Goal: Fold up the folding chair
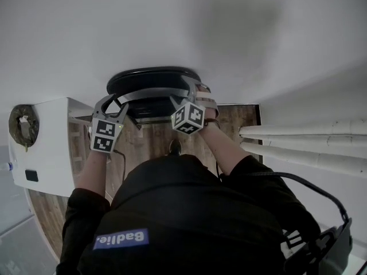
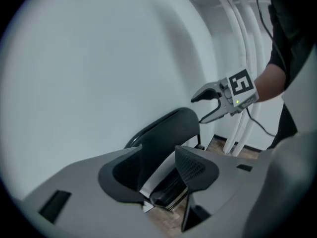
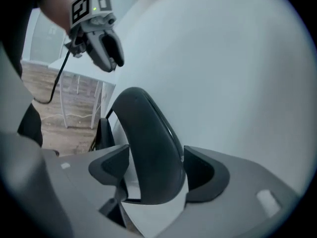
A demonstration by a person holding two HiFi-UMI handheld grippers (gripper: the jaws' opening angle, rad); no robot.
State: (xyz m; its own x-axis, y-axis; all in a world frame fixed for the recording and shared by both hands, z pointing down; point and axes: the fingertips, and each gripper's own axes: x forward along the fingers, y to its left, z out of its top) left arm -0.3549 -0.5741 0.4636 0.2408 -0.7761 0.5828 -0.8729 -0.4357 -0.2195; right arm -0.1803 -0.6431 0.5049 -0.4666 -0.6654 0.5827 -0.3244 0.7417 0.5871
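— Two grippers, head view first: where is each one hanging?

— The left gripper [image 1: 113, 105] is hovering at the left end of the folding chair [image 1: 150, 83], and the right gripper [image 1: 189, 93] is hovering over its right part. The chair is standing far from the person, against the wall [image 1: 172, 22], with its top edge running left to right. Both forearms are reaching forward.

— And the left gripper view?

— Its jaws are standing apart and gripping nothing. The chair's backrest [image 2: 166, 130] is lying beyond and below them. The right gripper is showing at the far right, spread and empty, above the backrest.

— The right gripper view?

— Its jaws are likewise gaping, with the backrest [image 3: 148, 143] lying beyond them, unpinched. The left gripper is hanging high at the left, clear of the chair.

— Which is nearer?

— The right, I am judging.
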